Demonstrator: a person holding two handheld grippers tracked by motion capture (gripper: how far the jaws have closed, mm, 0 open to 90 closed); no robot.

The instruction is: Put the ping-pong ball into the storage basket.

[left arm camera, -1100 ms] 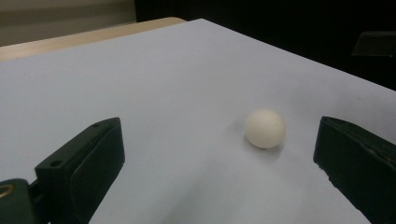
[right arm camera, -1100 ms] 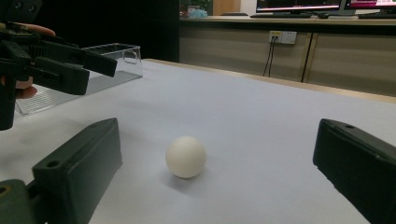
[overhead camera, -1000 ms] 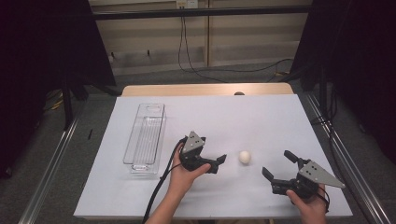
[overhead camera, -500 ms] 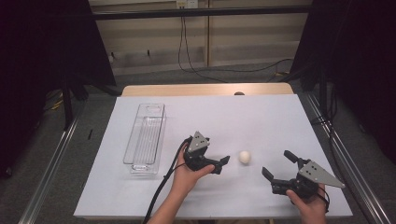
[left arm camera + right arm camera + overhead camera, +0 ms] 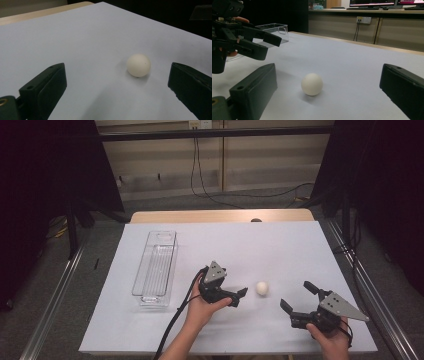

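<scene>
Status: pickup not started. White ball (image 5: 262,288) sits loose on the white worktop (image 5: 280,245), between the two grippers, nothing touching it.

Left gripper (image 5: 239,297): fingers spread wide, released, aimed at the ball from its left and close to it. In the left gripper view the ball (image 5: 138,65) lies ahead of the fingers (image 5: 45,86), nearer the right one, not yet between them.

Right gripper (image 5: 297,296): fingers also spread wide, holding nothing. It sits near the front right of the worktop, a bit farther off than the left one. In the right gripper view the ball (image 5: 311,84) lies ahead, left of centre, with the left gripper (image 5: 265,46) beyond it.

Clear plastic bin (image 5: 156,267) is on the left part of the worktop, long and narrow, looks empty. Well apart from the ball; the left hand (image 5: 200,307) is between the two.

My read: likely job is ball into bin, with the left gripper as the one doing it. Done so far: approach and line-up only. Left to do:
- close the gap so the ball is between the fingers
- clench
- lift and carry across to the bin
- release

Ball is round and free to roll, so a bump from one finger would send it off.
</scene>
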